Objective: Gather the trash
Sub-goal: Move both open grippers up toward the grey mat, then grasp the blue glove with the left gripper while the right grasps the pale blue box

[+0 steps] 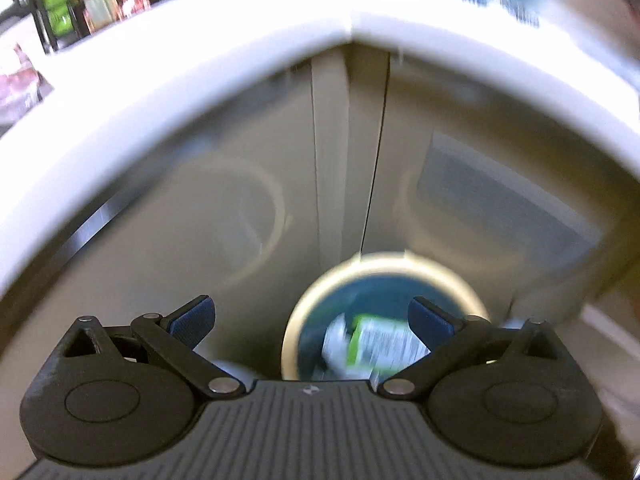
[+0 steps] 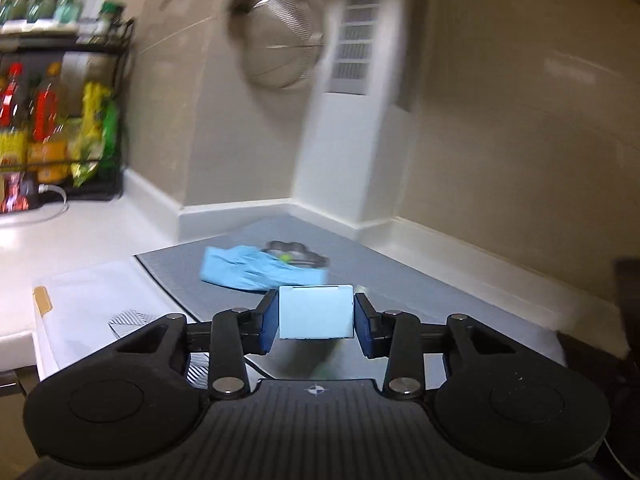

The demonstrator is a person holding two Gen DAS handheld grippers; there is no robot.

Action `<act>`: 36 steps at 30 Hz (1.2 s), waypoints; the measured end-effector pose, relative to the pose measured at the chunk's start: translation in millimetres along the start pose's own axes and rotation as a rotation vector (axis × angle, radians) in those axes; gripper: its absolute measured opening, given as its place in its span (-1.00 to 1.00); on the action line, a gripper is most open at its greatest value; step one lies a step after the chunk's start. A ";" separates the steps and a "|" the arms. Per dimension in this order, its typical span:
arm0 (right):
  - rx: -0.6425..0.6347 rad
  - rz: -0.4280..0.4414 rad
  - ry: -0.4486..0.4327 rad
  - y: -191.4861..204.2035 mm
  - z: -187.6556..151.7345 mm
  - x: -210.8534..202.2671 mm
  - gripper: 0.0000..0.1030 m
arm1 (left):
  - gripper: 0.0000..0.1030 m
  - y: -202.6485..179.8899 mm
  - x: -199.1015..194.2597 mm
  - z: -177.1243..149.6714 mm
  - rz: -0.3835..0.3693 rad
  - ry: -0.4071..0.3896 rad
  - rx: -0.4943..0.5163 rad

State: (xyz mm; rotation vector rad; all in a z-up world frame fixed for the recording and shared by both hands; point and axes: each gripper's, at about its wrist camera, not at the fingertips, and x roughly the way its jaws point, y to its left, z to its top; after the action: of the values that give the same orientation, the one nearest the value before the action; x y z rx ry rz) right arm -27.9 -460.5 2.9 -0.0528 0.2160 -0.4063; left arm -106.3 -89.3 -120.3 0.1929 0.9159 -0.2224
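At the centre bottom of the right wrist view we see a small pale-blue rectangular box [image 2: 315,312] sitting between the blue pads of the right gripper [image 2: 315,318]; the left pad touches it, a thin gap shows on the right, so we read it as clamped on the box. Just above it in the frame a crumpled light-blue disposable glove [image 2: 256,266] lies on a grey mat [image 2: 400,276], with a dark blurred object [image 2: 296,250] touching its far edge. The mat sits in the corner of a white countertop [image 2: 80,236]. At lower left a white sheet with a black striped patch [image 2: 100,304] lies beside the mat. Beige walls meet behind, carrying a round metal mesh strainer [image 2: 280,44] and a white louvred vent [image 2: 354,32]. At upper left a black wire rack [image 2: 100,52] holds bottles and yellow-green packets; their labels are too blurred to read. In the left wrist view the left gripper [image 1: 312,316] stands released with nothing between its pads, above a round bin with a tan rim and teal inside [image 1: 384,312] at lower centre, holding a green-and-white printed carton [image 1: 380,340] whose text we cannot read. Beige cabinet doors [image 1: 240,184] rise behind the bin under the white counter edge [image 1: 160,92].
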 end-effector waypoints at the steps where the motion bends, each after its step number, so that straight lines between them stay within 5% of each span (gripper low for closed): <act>1: 0.028 0.002 0.003 -11.3 -2.4 -7.7 -0.21 | 0.99 1.2 -6.3 9.0 -0.009 -0.035 -0.012; 11: 0.132 0.032 0.092 -71.0 -49.5 -48.4 -0.17 | 0.99 -17.6 -59.9 93.8 -0.113 -0.382 0.018; 15: 0.094 -0.009 0.178 -73.9 -53.7 -25.0 0.36 | 0.99 -37.7 -67.0 123.1 -0.125 -0.440 0.077; 21: 0.147 0.064 0.311 -79.5 -52.0 28.7 0.48 | 0.99 -75.2 -70.0 169.0 -0.148 -0.606 0.176; 23: 0.169 0.115 0.330 -79.8 -53.9 40.0 0.86 | 0.99 -87.6 -61.8 186.2 -0.155 -0.672 0.198; 27: 0.167 0.152 0.342 -76.7 -52.5 43.7 1.00 | 0.99 -115.4 -25.2 232.2 -0.216 -0.684 0.311; 31: 0.215 0.177 0.325 -84.8 -53.3 42.2 1.00 | 0.99 -145.6 21.3 280.2 -0.256 -0.584 0.399; 36: 0.163 0.112 0.331 -77.6 -52.3 41.2 1.00 | 0.99 -181.9 59.5 325.5 -0.259 -0.541 0.404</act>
State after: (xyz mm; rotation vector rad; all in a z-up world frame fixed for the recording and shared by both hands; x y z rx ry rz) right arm -32.4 -548.5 -49.1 0.1878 0.5090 -0.3185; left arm 127.2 -354.5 12.9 0.3666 0.3456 -0.6671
